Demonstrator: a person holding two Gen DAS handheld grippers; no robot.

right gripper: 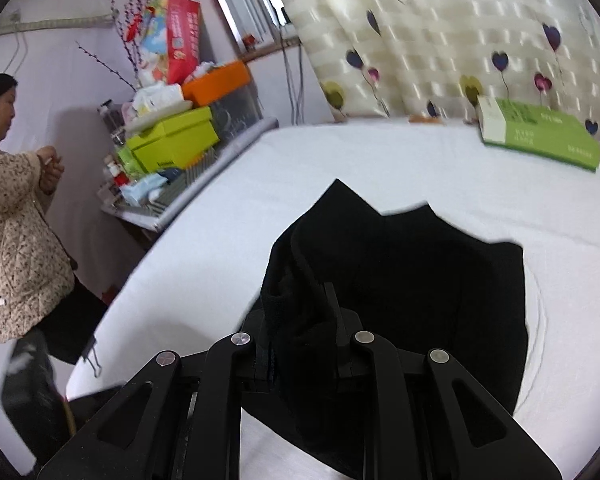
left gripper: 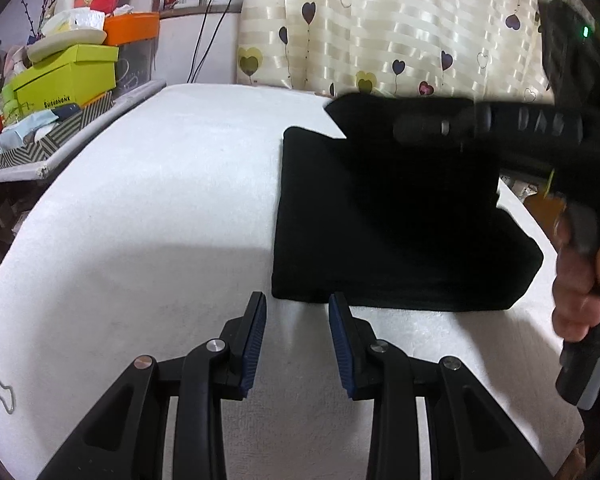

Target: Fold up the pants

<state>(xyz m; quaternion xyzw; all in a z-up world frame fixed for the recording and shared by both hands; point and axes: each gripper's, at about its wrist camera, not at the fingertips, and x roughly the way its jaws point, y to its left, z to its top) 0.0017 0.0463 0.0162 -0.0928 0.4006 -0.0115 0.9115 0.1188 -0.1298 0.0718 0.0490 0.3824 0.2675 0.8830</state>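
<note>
pants: black pants (left gripper: 400, 232) lie folded on the white table (left gripper: 160, 200), one end lifted
right gripper: right gripper (right gripper: 300, 316) is pinching a bunched edge of the pants, holding that end up off the table
left gripper: left gripper (left gripper: 297, 320) is spread wide with nothing in it, just short of the near edge
room: heart-print curtain (left gripper: 400, 28) behind, stacked boxes (left gripper: 72, 72) on the side shelf
right view only: green box (right gripper: 540, 136) on the far side, plus a person in a patterned jacket (right gripper: 16, 232) standing by
</note>
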